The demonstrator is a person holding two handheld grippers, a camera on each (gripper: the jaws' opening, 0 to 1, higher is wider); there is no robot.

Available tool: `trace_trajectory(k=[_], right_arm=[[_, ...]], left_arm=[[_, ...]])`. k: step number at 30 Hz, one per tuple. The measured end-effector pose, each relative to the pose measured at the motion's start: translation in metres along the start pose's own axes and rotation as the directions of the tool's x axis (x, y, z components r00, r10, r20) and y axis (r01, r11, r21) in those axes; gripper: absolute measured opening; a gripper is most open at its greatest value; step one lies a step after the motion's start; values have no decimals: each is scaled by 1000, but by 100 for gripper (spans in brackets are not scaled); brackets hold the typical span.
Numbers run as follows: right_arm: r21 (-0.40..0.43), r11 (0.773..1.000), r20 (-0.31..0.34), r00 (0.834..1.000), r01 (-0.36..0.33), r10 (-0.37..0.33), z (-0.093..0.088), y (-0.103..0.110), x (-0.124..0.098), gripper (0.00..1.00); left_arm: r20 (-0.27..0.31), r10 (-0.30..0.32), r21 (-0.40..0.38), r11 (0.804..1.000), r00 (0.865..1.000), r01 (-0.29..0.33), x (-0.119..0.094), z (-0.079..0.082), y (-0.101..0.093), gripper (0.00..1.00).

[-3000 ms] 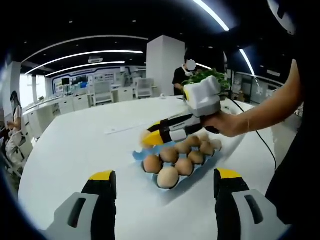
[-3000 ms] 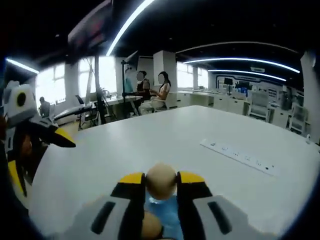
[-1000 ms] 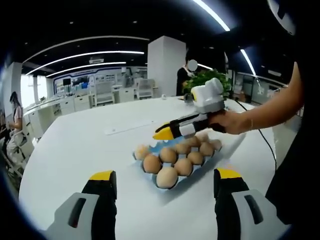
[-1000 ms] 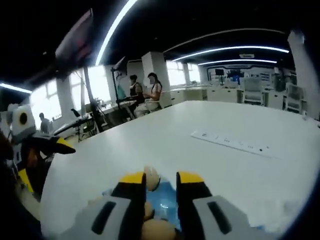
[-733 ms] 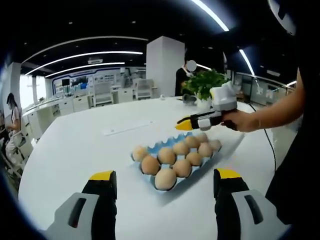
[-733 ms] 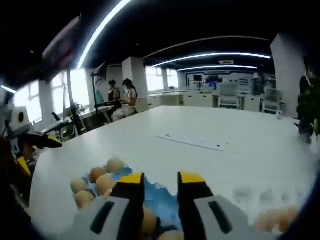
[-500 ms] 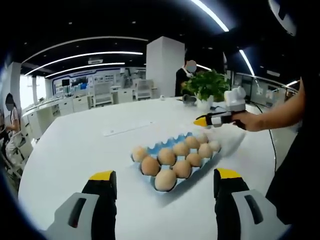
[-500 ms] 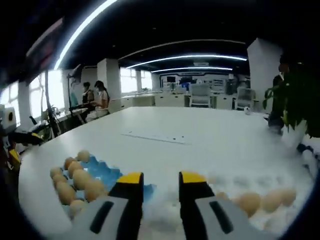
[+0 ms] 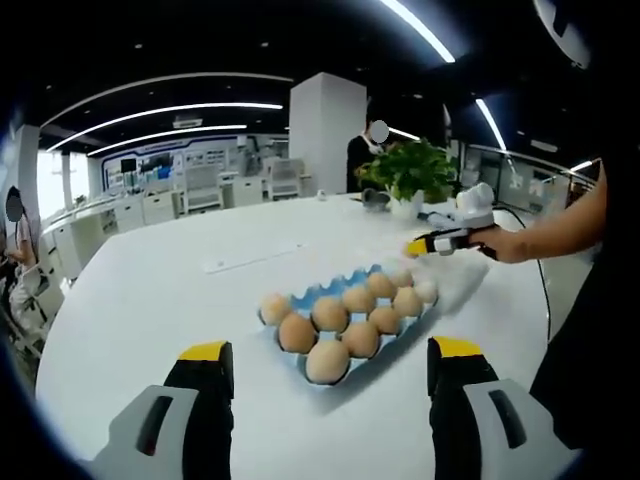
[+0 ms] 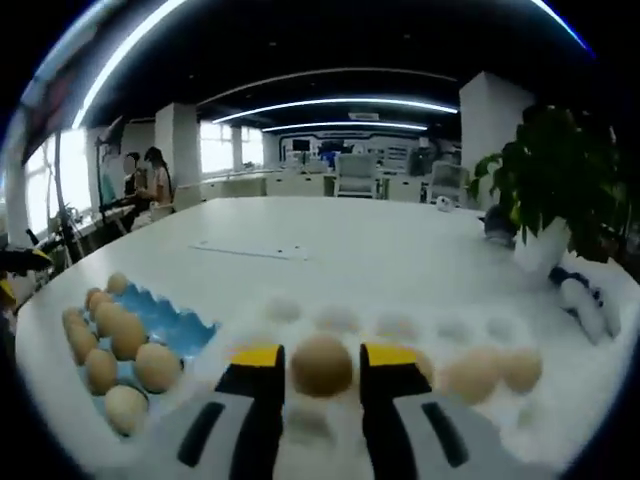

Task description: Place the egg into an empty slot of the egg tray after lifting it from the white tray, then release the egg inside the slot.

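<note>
Two tools show in these views. The left tool (image 9: 330, 375) hangs above the white surface (image 9: 140, 290) with its jaws spread wide and nothing between them, the blue egg tray (image 9: 345, 315) lying ahead of it. In the left gripper view that tray carries brown eggs in most of its slots, with a few bare blue slots along its far edge. The right tool (image 10: 322, 365), held in a person's hand (image 9: 505, 243), reaches over the white tray (image 10: 450, 330), which sits just beyond the egg tray's far end. In the right gripper view a brown egg (image 10: 320, 365) lies in a hollow of the white tray, right between the right tool's yellow-tipped jaws; the jaws stand on either side of it, close to its flanks, but I cannot tell whether they press on it or merely flank it, as the view is soft there. More eggs (image 10: 490, 372) rest in the white tray to the right of that one. The egg tray appears at the left of the right gripper view, apart from the jaws. A potted plant (image 10: 555, 200) stands on the surface past the white tray.
</note>
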State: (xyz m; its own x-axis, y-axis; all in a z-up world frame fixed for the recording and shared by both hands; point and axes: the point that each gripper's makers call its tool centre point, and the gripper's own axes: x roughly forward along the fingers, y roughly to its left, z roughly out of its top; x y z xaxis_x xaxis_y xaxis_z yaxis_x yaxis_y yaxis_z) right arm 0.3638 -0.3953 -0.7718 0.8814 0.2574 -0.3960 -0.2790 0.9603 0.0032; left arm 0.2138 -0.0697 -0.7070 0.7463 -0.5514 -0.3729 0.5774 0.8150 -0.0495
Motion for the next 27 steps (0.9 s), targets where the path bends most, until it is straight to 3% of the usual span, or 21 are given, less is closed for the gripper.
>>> trace_trajectory(k=[2, 4, 6, 8, 15, 27], right_arm=[[-3, 1000, -26, 1000, -11, 11, -7, 3, 3, 29], [-97, 995, -23, 1000, 14, -17, -6, -1, 3, 27], [-44, 999, -14, 1000, 3, -4, -5, 0, 3, 26], [-79, 997, -18, 1000, -6, 5, -6, 0, 3, 26], [-62, 998, -19, 1000, -8, 7, -2, 1, 0, 25], [-41, 996, 89, 992, -82, 85, 41, 21, -15, 25]], left_arm=[[-1, 1, 0, 1000, 1000, -1, 0, 0, 0, 80], [-2, 2, -2, 1000, 1000, -2, -1, -1, 0, 80], [-5, 2, -2, 1000, 1000, -2, -1, -2, 0, 80], [-5, 0, -4, 1000, 1000, 0, 0, -2, 0, 80], [0, 6, -3, 1000, 1000, -6, -1, 0, 2, 80], [-7, 7, 2, 1000, 1000, -7, -2, -2, 3, 80]])
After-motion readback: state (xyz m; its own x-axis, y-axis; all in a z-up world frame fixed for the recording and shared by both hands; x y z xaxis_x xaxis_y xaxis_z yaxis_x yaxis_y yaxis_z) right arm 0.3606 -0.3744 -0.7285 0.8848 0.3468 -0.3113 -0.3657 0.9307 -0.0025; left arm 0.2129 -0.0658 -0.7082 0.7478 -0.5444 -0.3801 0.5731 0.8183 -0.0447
